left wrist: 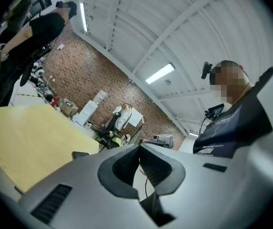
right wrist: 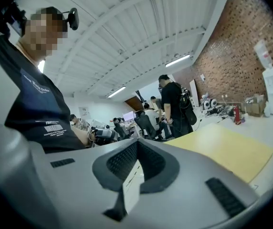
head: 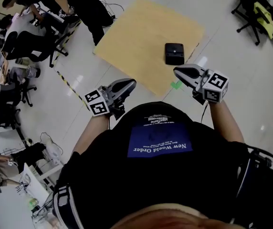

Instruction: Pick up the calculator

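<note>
Left tongs (head: pixel 131 83) closed, tips pressed together with nothing between them, same in the left gripper view (left wrist: pixel 139 147). Right tongs (head: pixel 177 70) also closed and empty, tips meet in the right gripper view (right wrist: pixel 136 143). Both are held out in front of the person's body, well apart from each other.

Calculator (head: pixel 174 53) lies flat on the tan counter (head: pixel 141 37), ahead of the right tongs' tips and near them, ahead and off to the right of the left tongs. It sits close to the counter edge nearest the tongs. Nothing touches it; the pick-up is not started.

Risks, as a judgement:
- Closed tongs reaching the calculator would just shove it, so they need to open first.
- It looks thin and flat, so jaws coming in nearly level may skate over the top or slip off the sides; a downward tilt is likely needed.
- It is near the edge, so a nudge toward the tongs could drop it to the floor (head: pixel 232 56).
- A pinch on one corner could let it swing and fall.
</note>
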Demonstrator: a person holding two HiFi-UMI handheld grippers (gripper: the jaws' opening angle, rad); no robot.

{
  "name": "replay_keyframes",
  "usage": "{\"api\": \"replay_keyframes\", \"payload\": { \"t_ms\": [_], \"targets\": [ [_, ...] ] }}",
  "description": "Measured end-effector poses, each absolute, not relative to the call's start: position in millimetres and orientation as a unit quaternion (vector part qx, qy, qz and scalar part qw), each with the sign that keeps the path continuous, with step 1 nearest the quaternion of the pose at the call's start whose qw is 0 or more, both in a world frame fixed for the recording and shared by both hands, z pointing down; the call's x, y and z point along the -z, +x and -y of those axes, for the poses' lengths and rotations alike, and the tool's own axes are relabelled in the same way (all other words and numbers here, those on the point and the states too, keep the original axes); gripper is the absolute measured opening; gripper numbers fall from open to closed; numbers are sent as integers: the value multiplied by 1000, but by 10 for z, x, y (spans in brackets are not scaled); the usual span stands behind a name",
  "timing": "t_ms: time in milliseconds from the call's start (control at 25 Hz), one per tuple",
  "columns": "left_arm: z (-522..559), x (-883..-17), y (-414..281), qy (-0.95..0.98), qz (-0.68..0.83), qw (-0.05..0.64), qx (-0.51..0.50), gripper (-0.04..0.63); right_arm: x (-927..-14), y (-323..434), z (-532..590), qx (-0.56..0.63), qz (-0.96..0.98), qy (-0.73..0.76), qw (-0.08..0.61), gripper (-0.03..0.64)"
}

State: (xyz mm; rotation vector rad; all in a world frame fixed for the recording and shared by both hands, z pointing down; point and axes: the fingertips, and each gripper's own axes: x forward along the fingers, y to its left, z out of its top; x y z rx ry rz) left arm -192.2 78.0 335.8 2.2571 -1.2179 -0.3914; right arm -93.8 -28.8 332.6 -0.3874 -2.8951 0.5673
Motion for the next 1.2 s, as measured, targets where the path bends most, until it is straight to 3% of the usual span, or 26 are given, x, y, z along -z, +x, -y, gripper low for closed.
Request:
{"api": "replay_keyframes", "payload": {
  "t_ms": [600,1200],
  "targets": [
    [-334,-3947,-2088,901,287,309,99,8,-3614,-1048,215,-227,971,22,74,-15],
    [27,-4176,-1950,916,275,292,10,22,-3665,-766,480,-237,970,41,43,-15]
  ]
}}
